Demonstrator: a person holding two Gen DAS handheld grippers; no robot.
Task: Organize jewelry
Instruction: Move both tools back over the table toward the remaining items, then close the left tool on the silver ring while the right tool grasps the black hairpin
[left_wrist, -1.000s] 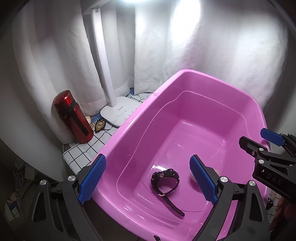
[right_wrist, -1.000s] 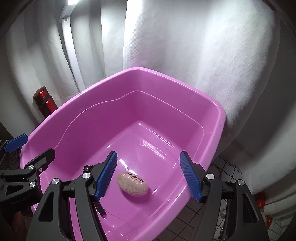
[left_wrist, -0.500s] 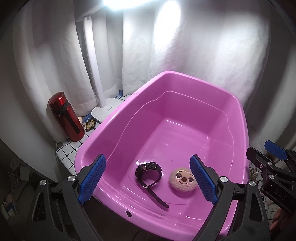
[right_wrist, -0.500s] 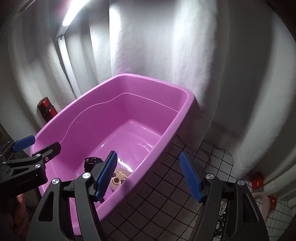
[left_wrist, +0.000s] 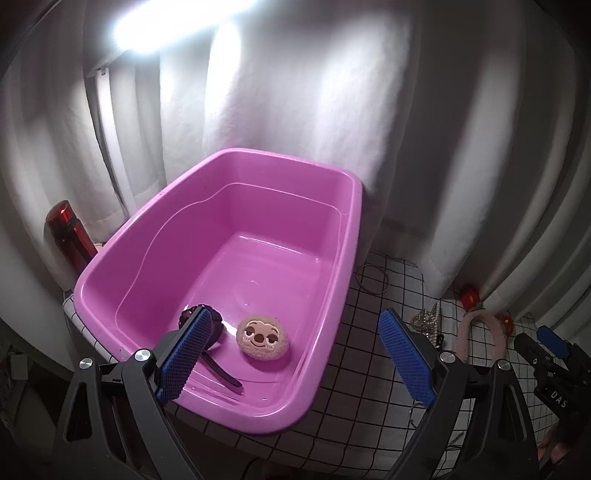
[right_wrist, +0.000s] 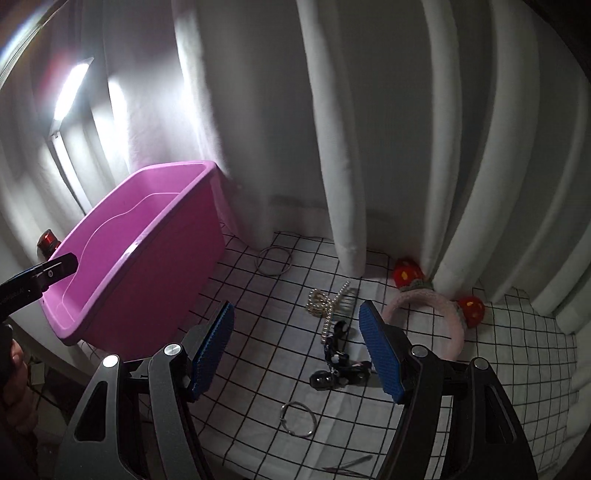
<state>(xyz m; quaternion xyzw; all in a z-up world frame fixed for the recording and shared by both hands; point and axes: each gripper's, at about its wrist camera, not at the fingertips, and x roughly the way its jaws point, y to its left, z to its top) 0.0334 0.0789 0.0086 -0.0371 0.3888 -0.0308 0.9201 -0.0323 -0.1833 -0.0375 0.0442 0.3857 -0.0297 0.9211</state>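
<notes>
From my left wrist, my left gripper (left_wrist: 295, 354) hangs released, nothing between its blue pads, over the near rim of the pink tub (left_wrist: 354, 236). The tub stands on the grid-patterned cloth (left_wrist: 369, 398). Against its near wall lie a black watch (left_wrist: 214, 347) and, just beside it, a plush sloth-face piece (left_wrist: 263, 336). A red bottle (left_wrist: 70, 236) stands by the tub's far left corner. On the cloth past the tub's right wall lies a thin hair tie (left_wrist: 373, 279).

From my right wrist, my right gripper (right_wrist: 297, 350) is also released and empty, above the cloth to the right of the tub. Between its pads I see a pearl hair clip (right_wrist: 328, 299) and a black beaded piece (right_wrist: 338, 363). A pink headband (right_wrist: 432, 314) lies toward the cloth's far right edge, a metal ring (right_wrist: 298, 419) near its front edge.
</notes>
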